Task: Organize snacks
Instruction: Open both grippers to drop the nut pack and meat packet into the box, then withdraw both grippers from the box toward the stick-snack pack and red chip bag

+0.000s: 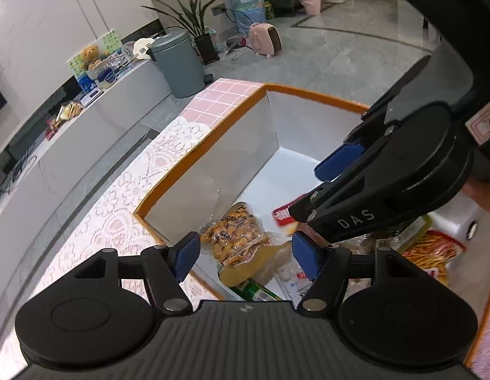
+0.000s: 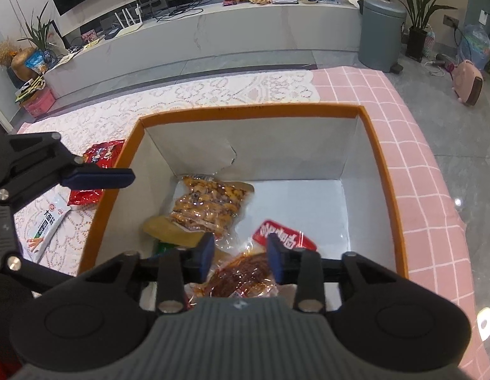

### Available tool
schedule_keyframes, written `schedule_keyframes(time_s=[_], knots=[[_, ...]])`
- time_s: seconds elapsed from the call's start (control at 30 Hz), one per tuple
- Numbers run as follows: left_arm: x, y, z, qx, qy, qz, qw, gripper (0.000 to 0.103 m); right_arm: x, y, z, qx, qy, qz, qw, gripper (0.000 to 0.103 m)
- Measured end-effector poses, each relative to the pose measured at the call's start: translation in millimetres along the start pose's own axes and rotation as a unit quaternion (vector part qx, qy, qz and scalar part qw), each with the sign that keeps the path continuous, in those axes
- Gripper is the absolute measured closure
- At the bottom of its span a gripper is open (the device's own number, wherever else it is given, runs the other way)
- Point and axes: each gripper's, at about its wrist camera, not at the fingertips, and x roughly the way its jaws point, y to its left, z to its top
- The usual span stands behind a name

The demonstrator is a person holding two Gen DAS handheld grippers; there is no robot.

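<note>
An orange-rimmed white box (image 2: 387,190) stands on the pink cloth and holds several snack packs. My right gripper (image 2: 241,256) hangs open inside it, just above a clear pack of red spicy strips (image 2: 241,280) that lies on the box floor with the pads off it. A red-labelled pack (image 2: 286,234) and a clear pack of yellow-brown snacks (image 2: 210,202) lie further in. My left gripper (image 1: 245,258) is open and empty over the box's near corner, above the yellow-brown pack (image 1: 235,234). The right gripper (image 1: 311,190) crosses this view from the right.
Outside the box, to its left, a red bag (image 2: 99,158) and a white pack (image 2: 45,224) lie on the lace cloth (image 2: 213,91). A pack of orange sticks (image 1: 435,250) lies under the right gripper. A grey bin (image 2: 381,34) stands on the floor beyond the table.
</note>
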Motion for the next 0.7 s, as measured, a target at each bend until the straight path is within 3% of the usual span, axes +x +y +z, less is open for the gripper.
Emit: schedule_keyframes(time_s=[0.23,0.4,0.7], knots=[[-35,14,-14,-0.070,-0.018,-0.006,0.9973,0.025,-24,10,-7,-0.009,-0.013,-0.027,1.000,0.047],[-65,21,-31,-0.102,-0.041,0.007,0.9940,0.025,-45,27,-16,-0.021,-0.035,-0.050,0.998,0.046],[-116,31,-76,-0.156,-0.079,0.053,0.9831,0.024,-87,86,-49,-0.046,-0.134,-0.069,0.988,0.039]])
